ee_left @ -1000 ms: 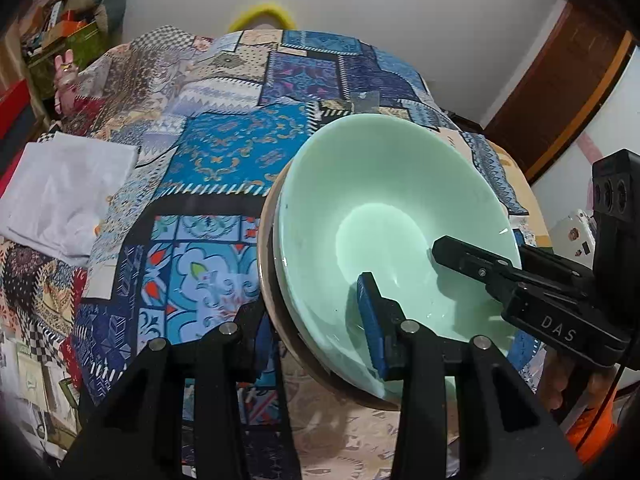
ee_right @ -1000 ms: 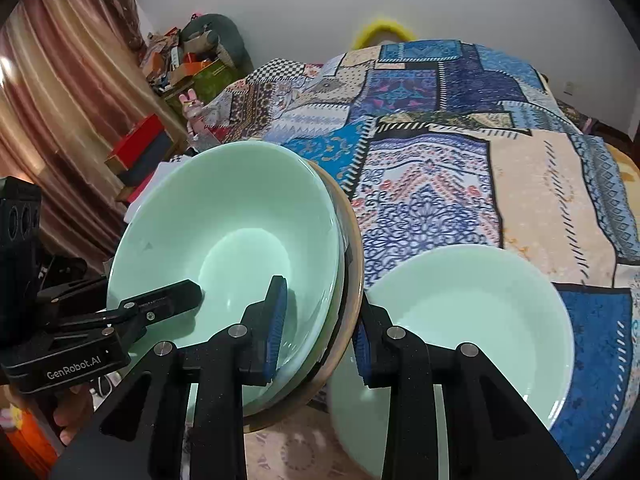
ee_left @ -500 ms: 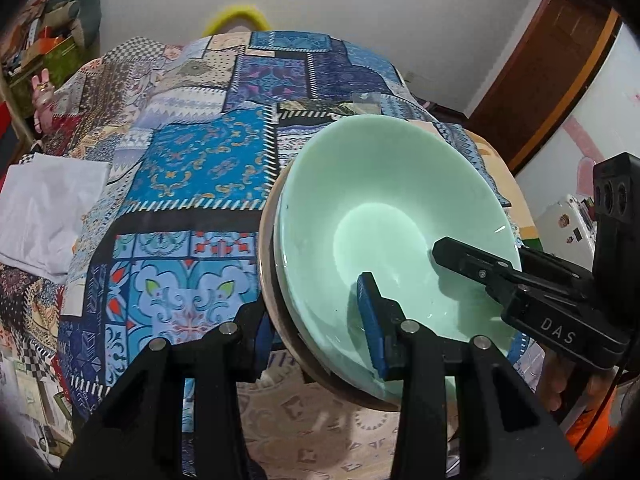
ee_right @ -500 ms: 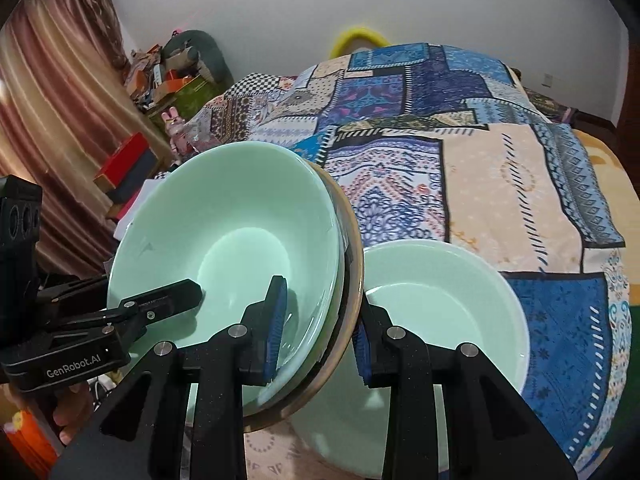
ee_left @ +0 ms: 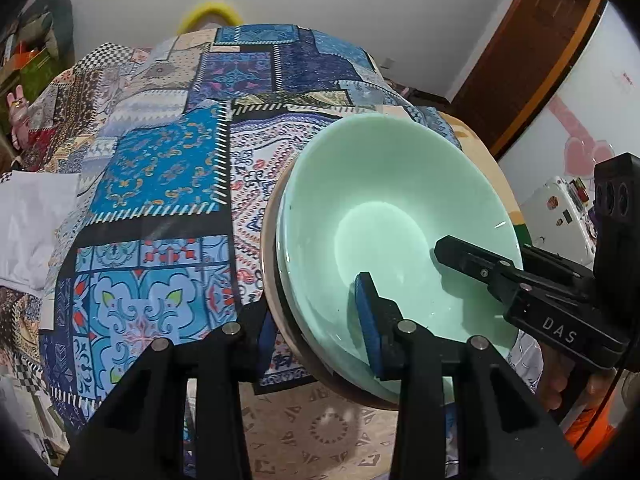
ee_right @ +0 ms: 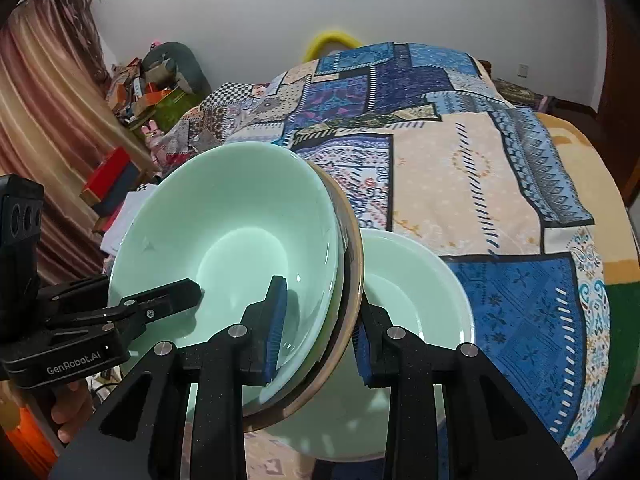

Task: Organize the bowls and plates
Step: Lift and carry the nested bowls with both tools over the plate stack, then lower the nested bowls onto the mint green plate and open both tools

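A stack of nested dishes, a pale green bowl (ee_left: pixel 392 208) on top and a tan-rimmed dish (ee_left: pixel 269 248) under it, is held in the air between both grippers. My left gripper (ee_left: pixel 316 320) is shut on the stack's rim at its near left side. My right gripper (ee_right: pixel 320 320) is shut on the opposite rim; the bowl (ee_right: pixel 236 232) fills its view. The right gripper also shows in the left wrist view (ee_left: pixel 520 280). A second pale green bowl (ee_right: pixel 416 304) sits on the bed below and right of the stack.
A patchwork quilt (ee_right: pixel 460 168) covers the bed under everything. A white cloth (ee_left: pixel 28 220) lies at the bed's left edge. Clutter and red boxes (ee_right: pixel 116 176) stand by the curtain at left. A wooden door (ee_left: pixel 536 52) is at right.
The held stack has risen higher above the bed with both grippers still clamped. The second bowl on the quilt looks smaller and farther below.
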Tool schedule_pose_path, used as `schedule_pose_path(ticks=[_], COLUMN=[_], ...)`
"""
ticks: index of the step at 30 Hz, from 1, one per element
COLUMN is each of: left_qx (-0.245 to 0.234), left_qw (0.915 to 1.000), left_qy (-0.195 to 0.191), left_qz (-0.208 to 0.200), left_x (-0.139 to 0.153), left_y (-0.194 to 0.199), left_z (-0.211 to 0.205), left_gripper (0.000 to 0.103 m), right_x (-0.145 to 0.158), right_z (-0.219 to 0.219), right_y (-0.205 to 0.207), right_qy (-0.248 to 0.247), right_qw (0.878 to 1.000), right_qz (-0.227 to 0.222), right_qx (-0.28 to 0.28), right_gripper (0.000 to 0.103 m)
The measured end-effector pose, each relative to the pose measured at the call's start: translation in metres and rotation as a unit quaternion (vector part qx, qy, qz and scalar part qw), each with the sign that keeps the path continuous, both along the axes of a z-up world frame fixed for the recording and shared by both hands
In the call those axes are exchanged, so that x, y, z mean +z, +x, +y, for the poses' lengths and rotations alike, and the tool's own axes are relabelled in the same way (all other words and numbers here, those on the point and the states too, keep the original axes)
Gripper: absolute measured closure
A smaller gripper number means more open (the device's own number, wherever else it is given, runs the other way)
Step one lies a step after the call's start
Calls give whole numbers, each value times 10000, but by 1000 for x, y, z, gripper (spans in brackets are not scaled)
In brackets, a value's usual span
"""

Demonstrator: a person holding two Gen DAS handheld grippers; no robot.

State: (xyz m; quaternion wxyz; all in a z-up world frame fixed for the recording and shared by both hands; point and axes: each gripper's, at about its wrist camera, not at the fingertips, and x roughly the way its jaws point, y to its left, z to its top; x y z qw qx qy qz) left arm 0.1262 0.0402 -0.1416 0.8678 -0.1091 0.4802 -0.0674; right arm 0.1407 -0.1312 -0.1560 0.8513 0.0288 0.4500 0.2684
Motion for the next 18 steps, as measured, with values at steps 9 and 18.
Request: schedule_pose_path(ticks=[9,18], left_qx=[-195,-339], left_qw=[9997,9989], left_qy=[33,44], left_qz=[118,328], left_x=[-9,-26], left_y=[12,24], left_z=[-20,-33], left_gripper=[66,66], right_x=[-8,-22], right_z=[-20,-32], right_y=[2,5], right_qy=[-26,-72], right_qw=[9998,9992], right_qz=[111,307], right_qx=[-146,-264], right_gripper=[76,76])
